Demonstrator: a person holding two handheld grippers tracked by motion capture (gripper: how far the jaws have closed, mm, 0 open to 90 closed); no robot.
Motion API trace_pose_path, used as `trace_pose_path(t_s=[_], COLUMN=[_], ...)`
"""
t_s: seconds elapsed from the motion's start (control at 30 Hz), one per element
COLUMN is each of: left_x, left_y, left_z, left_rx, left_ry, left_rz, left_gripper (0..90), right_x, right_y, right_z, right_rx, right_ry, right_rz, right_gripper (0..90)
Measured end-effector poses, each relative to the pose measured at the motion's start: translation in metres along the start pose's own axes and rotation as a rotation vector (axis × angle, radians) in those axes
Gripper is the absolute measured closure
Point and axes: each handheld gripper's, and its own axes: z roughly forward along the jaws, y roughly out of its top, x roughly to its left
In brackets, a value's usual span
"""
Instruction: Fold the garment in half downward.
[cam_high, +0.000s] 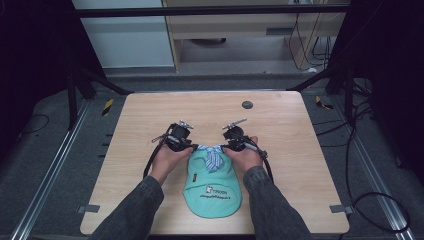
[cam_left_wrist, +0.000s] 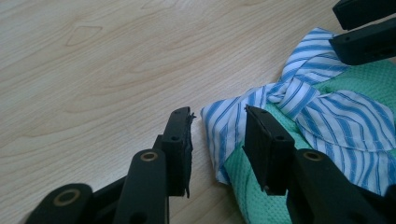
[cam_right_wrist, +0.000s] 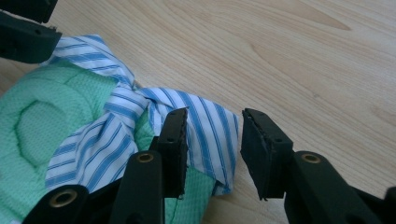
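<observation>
A small green garment (cam_high: 212, 190) with white print lies flat on the wooden table (cam_high: 150, 115) near its front edge. Its blue-and-white striped collar (cam_high: 213, 156) is knotted at the far end. My left gripper (cam_high: 194, 147) stands open at the collar's left tip (cam_left_wrist: 224, 123), the striped cloth lying between its jaws. My right gripper (cam_high: 225, 147) is open at the collar's right tip (cam_right_wrist: 210, 126), with the cloth edge between its jaws. In the left gripper view the green fabric (cam_left_wrist: 373, 77) runs under the stripes. In the right gripper view the green fabric (cam_right_wrist: 42, 116) shows a neck opening.
A dark round plug (cam_high: 247, 105) is set in the table near the far edge. Bare wood lies to the left, right and beyond the garment. Metal rails and cables run along the floor on both sides.
</observation>
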Motion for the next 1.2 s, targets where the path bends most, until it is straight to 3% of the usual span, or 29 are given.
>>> trace_pose_path(t_s=[0.17, 0.93, 1.2], left_x=[-0.001, 0.0, -0.001], left_y=[-0.001, -0.008, -0.008], left_z=[0.006, 0.02, 0.021], left_rx=[0.026, 0.075, 0.081], left_ry=[-0.008, -0.034, -0.046], left_rz=[-0.002, -0.002, 0.01], left_gripper=[61.2, 65.0, 68.1], right_x=[-0.003, -0.002, 0.0], right_y=[0.0, -0.003, -0.003], right_z=[0.009, 0.015, 0.015], right_rx=[0.028, 0.065, 0.069], right_ry=[-0.003, 0.004, 0.024], right_rz=[0.009, 0.005, -0.007], right_gripper=[59.5, 59.0, 66.2])
